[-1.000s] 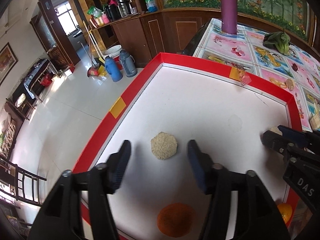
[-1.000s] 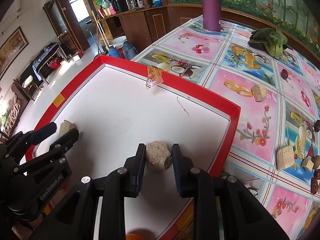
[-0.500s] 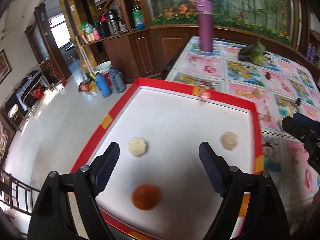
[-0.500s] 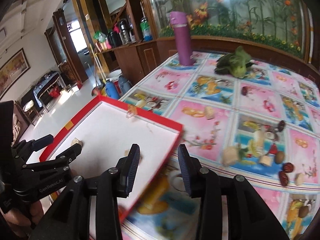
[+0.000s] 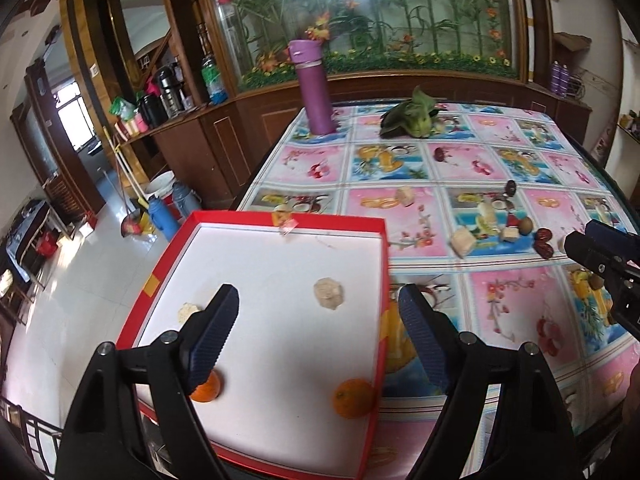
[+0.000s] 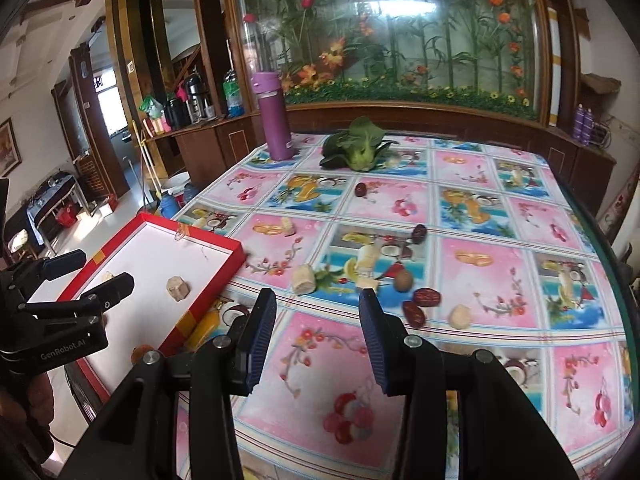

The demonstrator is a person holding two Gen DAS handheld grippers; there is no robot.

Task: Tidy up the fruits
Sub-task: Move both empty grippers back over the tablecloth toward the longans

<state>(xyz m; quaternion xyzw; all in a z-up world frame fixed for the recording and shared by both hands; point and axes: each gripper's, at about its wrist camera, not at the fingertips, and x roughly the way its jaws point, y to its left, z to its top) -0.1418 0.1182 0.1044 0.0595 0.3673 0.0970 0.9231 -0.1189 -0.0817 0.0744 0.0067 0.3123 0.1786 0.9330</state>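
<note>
On the fruit-print tablecloth (image 6: 472, 216), pale fruit chunks (image 6: 303, 278), dark red dates (image 6: 427, 297) and a small brown fruit (image 6: 403, 280) are lying loose, well apart from the red-rimmed tray (image 5: 382, 288), where two oranges (image 5: 353, 397) and two more chunks (image 5: 329, 299) are already sitting. They are looking light and probably soft, the dates perhaps slippery, so gripping gently across the middle seems wisest. The right gripper (image 6: 316, 336) is hovering wide open and empty, short of the scattered pieces; the left gripper (image 5: 316, 340) is gaping empty above the tray.
</note>
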